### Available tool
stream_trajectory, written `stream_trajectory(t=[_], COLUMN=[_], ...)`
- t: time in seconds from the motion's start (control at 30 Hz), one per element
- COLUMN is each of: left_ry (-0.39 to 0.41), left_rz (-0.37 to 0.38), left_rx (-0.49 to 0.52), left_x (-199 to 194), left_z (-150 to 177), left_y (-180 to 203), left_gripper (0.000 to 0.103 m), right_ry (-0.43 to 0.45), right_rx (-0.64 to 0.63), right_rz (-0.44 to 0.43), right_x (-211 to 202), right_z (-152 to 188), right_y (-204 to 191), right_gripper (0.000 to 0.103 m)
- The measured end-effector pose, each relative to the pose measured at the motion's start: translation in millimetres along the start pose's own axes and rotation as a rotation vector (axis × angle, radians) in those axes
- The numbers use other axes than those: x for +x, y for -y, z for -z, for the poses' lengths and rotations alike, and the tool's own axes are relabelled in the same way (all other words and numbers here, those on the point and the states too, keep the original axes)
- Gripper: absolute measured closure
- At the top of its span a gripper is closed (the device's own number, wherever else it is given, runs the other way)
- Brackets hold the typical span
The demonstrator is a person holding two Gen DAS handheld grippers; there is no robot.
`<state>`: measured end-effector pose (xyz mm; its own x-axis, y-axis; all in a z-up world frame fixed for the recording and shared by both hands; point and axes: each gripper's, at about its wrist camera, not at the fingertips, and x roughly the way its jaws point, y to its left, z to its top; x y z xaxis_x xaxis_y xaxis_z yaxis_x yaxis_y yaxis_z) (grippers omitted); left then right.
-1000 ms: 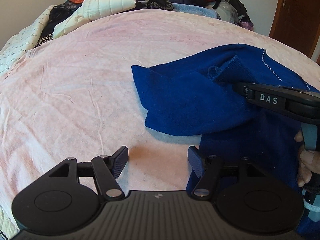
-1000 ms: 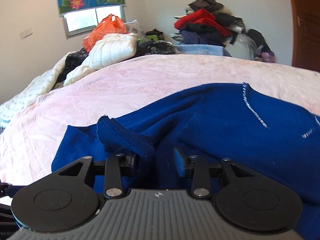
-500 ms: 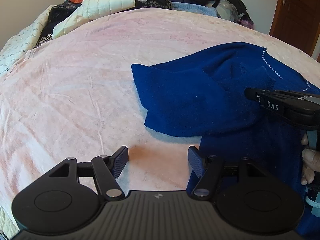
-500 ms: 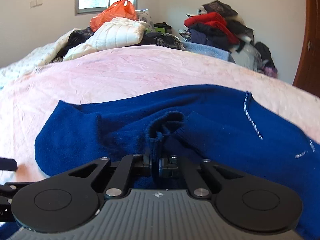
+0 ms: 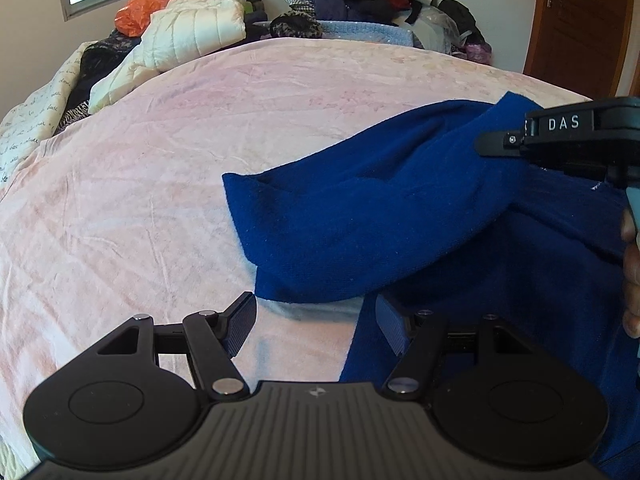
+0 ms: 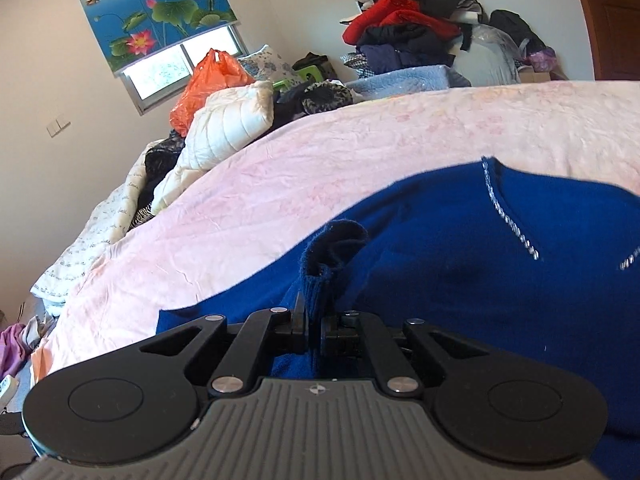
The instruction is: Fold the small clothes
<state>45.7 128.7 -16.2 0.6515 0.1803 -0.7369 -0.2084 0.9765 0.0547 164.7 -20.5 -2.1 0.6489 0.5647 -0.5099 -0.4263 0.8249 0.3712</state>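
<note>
Left tongs wide open, holding nothing, low over the pink bed; right-hand finger at the near edge of the blue sweater, contact unclear. Right tongs closed almost fully on the sweater's cuff, ribbed knit pinched between the pads and bunched up above them. In the left view, right tongs seen at the right edge, raised, with the sleeve hanging from them in a taut slope down to a folded corner on the bed.

Sweater spread across the right half of the bed, beaded neckline toward the far side. Clothes pile and orange bag at the far end, by the wall.

Against half a second back: same grip, but cuff lifted clear of the sweater body, sleeve drawn up and rightward, right camera tilted. Left tongs unchanged in opening and place.
</note>
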Motion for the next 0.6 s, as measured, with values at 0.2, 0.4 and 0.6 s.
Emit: stream_trajectory(t=[0.2,0.4,0.6], left_ry=[-0.001,0.002,-0.009], left_rz=[-0.011,-0.010,0.011], left_rx=[0.041,0.075,0.098], left_x=[9,17,24], left_z=[-11,-23,-31], left_y=[18,37,56], left_gripper=[0.037,0.037,0.037], right_ry=[0.051,0.105,0.175], right_rx=[-0.015,0.068,0.149], right_rz=[0.039,0.076,0.136], right_x=[-12,-28,-50], right_z=[-20,-37,-41], right_y=[13,52,93], right_gripper=[0.097,0.097,0.097])
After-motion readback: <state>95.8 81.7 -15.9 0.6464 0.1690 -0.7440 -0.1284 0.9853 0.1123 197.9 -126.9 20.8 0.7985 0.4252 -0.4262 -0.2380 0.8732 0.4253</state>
